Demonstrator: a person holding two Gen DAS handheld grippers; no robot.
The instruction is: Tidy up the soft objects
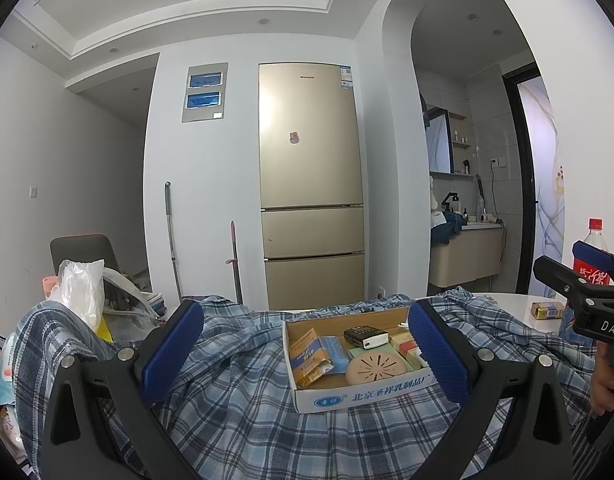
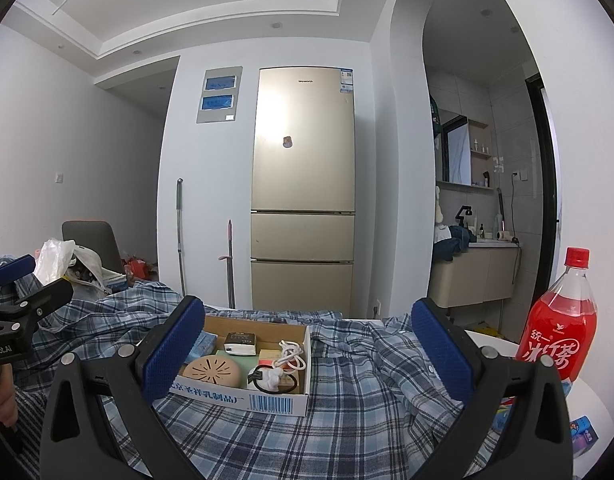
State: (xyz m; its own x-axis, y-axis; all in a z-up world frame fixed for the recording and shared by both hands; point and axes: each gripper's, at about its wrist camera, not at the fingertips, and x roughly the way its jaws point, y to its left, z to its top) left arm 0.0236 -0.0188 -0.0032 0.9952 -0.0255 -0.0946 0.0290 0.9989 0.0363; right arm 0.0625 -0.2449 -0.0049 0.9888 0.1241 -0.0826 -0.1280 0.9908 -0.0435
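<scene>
A blue plaid shirt lies rumpled across the round white table; it also fills the foreground of the right wrist view. A shallow cardboard box of small items sits on top of the shirt, seen too in the right wrist view. My left gripper is open and empty, hovering above the shirt with the box between its blue pads. My right gripper is open and empty, just right of the box. The right gripper appears at the right edge of the left view.
A red drink bottle stands on the white table at the right. A small gold pack lies near it. A white plastic bag and clutter sit at the left. A gold fridge stands behind.
</scene>
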